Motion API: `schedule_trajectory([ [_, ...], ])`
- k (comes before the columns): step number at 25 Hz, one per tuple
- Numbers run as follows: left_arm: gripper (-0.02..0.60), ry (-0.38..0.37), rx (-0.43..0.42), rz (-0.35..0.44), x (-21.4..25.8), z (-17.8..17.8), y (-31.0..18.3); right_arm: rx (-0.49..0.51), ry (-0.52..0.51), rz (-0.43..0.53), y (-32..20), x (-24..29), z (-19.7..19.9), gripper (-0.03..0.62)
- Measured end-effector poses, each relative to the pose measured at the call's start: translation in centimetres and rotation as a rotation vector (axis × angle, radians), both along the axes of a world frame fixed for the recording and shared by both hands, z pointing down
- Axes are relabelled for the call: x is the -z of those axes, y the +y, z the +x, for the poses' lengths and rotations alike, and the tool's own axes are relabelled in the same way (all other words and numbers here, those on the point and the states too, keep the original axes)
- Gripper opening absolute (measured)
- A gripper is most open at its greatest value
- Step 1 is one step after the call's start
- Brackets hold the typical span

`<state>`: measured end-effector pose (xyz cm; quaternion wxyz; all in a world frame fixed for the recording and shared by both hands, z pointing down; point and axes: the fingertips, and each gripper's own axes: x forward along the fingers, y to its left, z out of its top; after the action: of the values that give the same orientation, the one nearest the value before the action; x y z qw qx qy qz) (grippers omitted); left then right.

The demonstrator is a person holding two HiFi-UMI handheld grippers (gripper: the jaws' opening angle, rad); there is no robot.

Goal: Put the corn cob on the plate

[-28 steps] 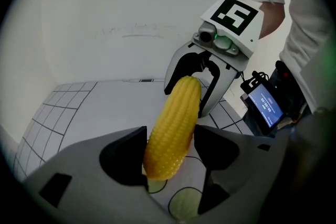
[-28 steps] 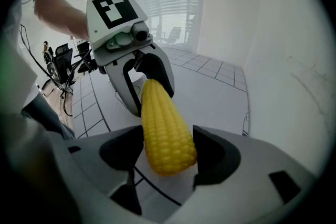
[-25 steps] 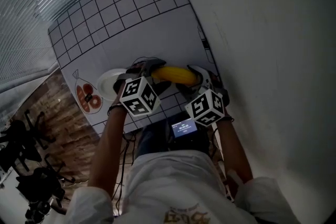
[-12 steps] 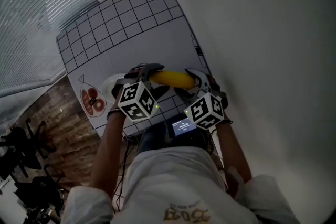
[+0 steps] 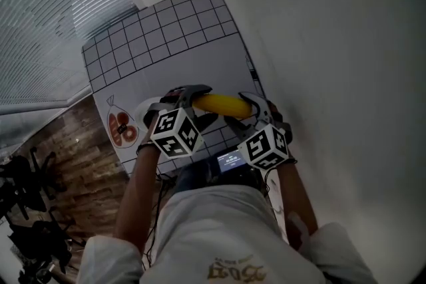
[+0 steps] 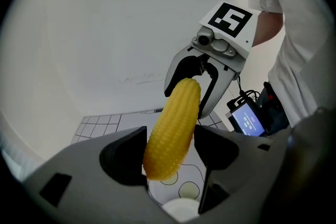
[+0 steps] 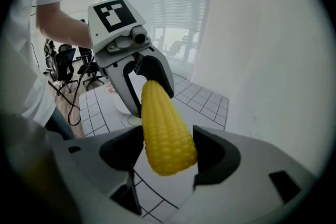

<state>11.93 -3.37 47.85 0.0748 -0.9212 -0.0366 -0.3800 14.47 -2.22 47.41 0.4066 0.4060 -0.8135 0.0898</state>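
Note:
A yellow corn cob [image 5: 223, 104] hangs level over the near edge of the grid mat [image 5: 166, 36], held at both ends. My left gripper [image 5: 192, 100] is shut on its left end and my right gripper [image 5: 249, 110] on its right end. In the left gripper view the cob [image 6: 172, 131] runs from my own jaws [image 6: 170, 147] to the right gripper [image 6: 191, 81] beyond. The right gripper view mirrors this: the cob [image 7: 164, 128] sits in my jaws [image 7: 168, 147] with the left gripper [image 7: 143, 77] at its far tip. A white plate [image 5: 142, 108] lies left of the cob, partly hidden by the left gripper.
A printed picture of a bag with red items [image 5: 122, 128] marks the mat's left edge. A small device with a lit screen [image 5: 231, 159] sits at the person's waist. A white wall [image 5: 333, 43] rises at the right. Office chairs [image 5: 26, 209] stand on the wooden floor at lower left.
The head view has tilted, so the mat sits lower in the picture. Both grippers keep hold of the cob at about the same place over the mat's near edge.

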Motion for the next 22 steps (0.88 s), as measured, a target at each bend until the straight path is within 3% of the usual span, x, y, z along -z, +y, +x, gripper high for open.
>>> schedule_trajectory([
  [8, 0.29, -0.023, 0.072, 0.009, 0.3, -2.7, -0.8, 0.069, -0.016, 0.002, -1.0, 0.2, -2.6, 0.302],
  [22, 0.29, -0.044, 0.287, 0.016, 0.9, -10.3, -2.4, 0.282, -0.03, 0.02, -3.2, 0.9, -10.0, 0.302],
])
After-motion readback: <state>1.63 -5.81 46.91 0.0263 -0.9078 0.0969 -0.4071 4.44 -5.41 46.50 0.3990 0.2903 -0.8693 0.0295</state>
